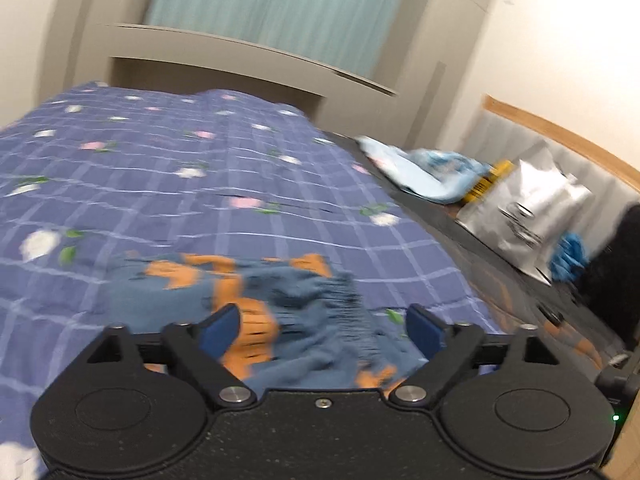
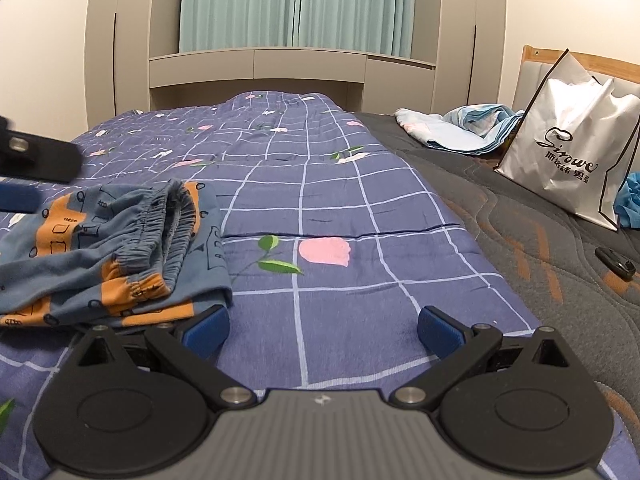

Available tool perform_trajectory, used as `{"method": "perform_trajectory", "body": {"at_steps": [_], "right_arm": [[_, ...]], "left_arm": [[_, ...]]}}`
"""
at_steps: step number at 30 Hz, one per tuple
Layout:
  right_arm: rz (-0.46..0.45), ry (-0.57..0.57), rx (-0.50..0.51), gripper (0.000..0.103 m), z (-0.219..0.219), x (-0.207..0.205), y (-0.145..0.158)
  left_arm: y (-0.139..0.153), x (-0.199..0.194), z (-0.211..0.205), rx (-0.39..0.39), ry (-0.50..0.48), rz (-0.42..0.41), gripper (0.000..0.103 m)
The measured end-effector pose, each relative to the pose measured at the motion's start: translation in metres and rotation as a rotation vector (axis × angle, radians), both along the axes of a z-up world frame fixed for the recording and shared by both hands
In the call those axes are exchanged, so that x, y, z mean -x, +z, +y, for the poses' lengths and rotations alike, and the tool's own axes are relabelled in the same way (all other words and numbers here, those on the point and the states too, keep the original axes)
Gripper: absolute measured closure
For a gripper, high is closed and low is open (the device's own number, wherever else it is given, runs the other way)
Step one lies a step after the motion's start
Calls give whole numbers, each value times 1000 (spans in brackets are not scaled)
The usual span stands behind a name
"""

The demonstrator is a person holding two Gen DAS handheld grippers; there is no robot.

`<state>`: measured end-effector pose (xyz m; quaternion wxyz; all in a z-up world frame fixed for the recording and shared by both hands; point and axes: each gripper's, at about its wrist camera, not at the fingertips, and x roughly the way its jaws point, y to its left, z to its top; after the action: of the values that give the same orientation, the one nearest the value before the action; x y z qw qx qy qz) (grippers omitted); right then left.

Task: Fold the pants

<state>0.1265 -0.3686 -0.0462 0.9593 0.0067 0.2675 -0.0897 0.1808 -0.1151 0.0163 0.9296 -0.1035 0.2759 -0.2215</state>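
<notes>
The pants (image 2: 108, 248), blue-grey with orange patches and small printed outlines, lie bunched on the purple checked quilt (image 2: 340, 216) that covers the bed, toward its near left part as the right wrist view shows it; the elastic waistband is gathered and faces up, and the cloth is layered over itself in loose folds. The left hand-held gripper (image 1: 324, 332) hangs just over the pants with its blue pads spread wide; the crumpled cloth lies between and below the pads, and neither pad presses on it. That view is blurred, so finer detail of the fabric there cannot be made out. The right hand-held gripper (image 2: 324, 332) is also spread wide, over bare quilt just to the right of the pants, with nothing between its pads; its left pad (image 2: 206, 332) sits close beside the near edge of the garment, though whether it touches cannot be told. At the far left of the right wrist view a dark part of the left hand-held gripper shows above the pants. To the right of the quilt, on a dark grey stitched mattress cover (image 2: 520, 240), rest a white shopping bag (image 2: 576, 148) with black lettering, a heap of light blue cloth (image 2: 460, 128) and a small dark object (image 2: 616, 263).
</notes>
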Motion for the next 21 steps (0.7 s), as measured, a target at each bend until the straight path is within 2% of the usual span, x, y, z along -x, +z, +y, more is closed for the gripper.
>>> {"method": "perform_trajectory", "body": {"at_steps": [6,10,16,19,21], "right_arm": [[-39,9,-1,0,2,5,7],[-102,44,-58,0,7,14,21],[-118,229,-185,0,30,8,33],[-101,287,-250,1,38,-4,35],[-88,302,-273,8,42,-10,36]], "left_arm": [[-13,9,52,7,208,48,3],[-34,9,83,18,311,143,3],[-49,8,94,34,317,199,3],[-55,10,93,41,304,208,3],[-56,12,92,44,294,204,6]]}}
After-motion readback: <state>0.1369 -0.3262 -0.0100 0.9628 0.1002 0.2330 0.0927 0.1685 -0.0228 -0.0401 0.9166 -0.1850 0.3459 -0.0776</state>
